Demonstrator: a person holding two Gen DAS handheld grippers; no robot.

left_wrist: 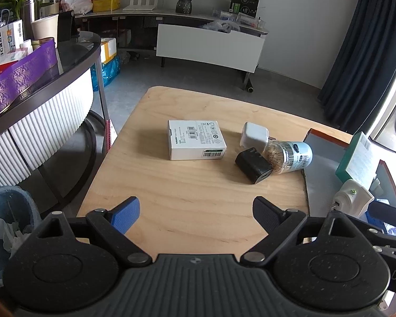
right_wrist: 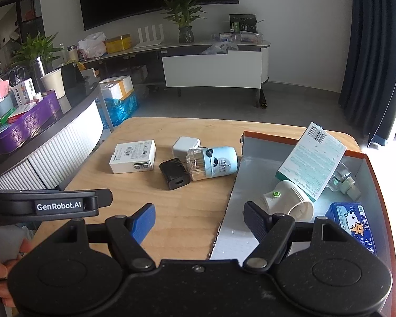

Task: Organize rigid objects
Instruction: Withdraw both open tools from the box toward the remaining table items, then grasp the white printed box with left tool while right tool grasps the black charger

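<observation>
I held my left gripper [left_wrist: 195, 211] spread wide over the near edge of the table [left_wrist: 187, 192], nothing between its fingers. My right gripper [right_wrist: 199, 218] was spread too, empty, straddling the tray's [right_wrist: 250, 198] left edge. On the table lay a white box [left_wrist: 196, 139], a white charger [left_wrist: 254, 134], a black charger [left_wrist: 253, 165] and a toothpick jar [left_wrist: 290, 157] on its side, the three clustered together. In the tray sat a bandage box [right_wrist: 312, 161], a white plug-in device [right_wrist: 285, 198] and a blue pack [right_wrist: 352, 224].

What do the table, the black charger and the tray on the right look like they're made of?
Table: light wood, visible grain, satin finish. Black charger: probably matte plastic, moulded. Tray: apparently cardboard, raw jagged cut edge, grey inside.
</observation>
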